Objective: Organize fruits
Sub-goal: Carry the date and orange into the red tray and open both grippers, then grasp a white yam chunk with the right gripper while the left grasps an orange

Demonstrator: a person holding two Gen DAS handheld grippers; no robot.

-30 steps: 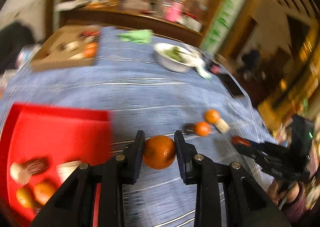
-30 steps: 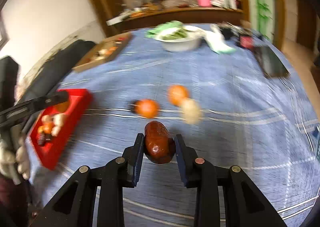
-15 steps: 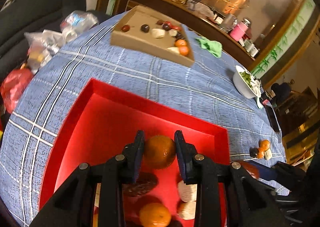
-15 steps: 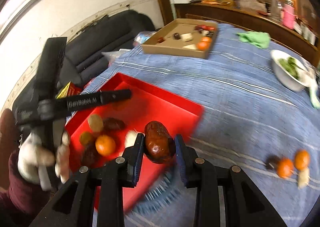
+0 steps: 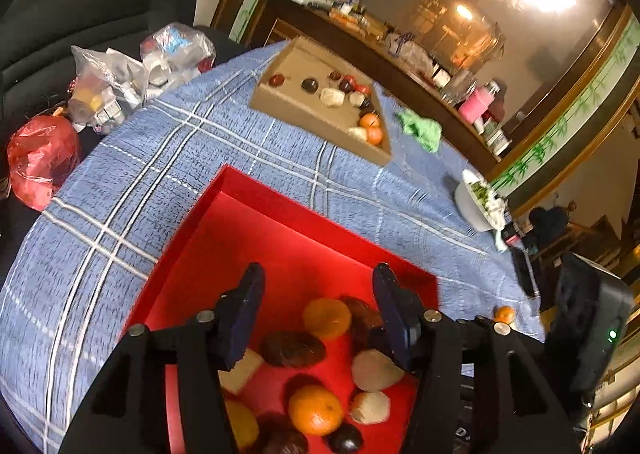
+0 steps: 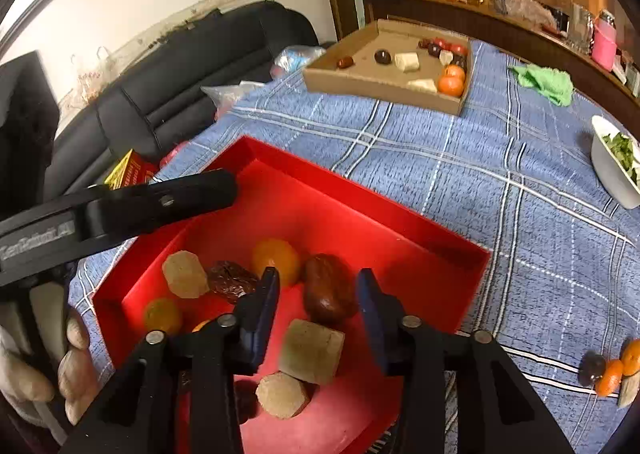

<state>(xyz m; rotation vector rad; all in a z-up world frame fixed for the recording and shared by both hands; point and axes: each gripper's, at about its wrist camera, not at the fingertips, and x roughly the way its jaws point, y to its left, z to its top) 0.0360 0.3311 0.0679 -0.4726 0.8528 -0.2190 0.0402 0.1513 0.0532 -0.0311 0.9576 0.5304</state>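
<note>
A red tray [image 5: 248,222] lies on the blue plaid tablecloth and holds several fruits. My left gripper [image 5: 318,294] is open above the tray, with an orange [image 5: 327,318] lying free below it. My right gripper [image 6: 318,294] is open over the same tray [image 6: 360,210], with a brown date [image 6: 329,289] lying between its fingers on the tray floor. The left gripper [image 6: 226,190] shows from the side in the right wrist view. Beige chunks [image 6: 312,350], another date [image 6: 232,281] and more oranges [image 5: 316,410] lie in the tray.
A cardboard box [image 6: 384,74] with more fruits sits at the back. Loose oranges and a dark fruit [image 6: 610,368] lie at the table's right. A white bowl of greens [image 6: 616,166], a green cloth [image 6: 548,82], plastic bags [image 5: 120,78] and a black sofa [image 6: 180,82] surround the table.
Both grippers have opened over the red tray. The orange left the left gripper and the date left the right gripper; both now lie in the tray.
</note>
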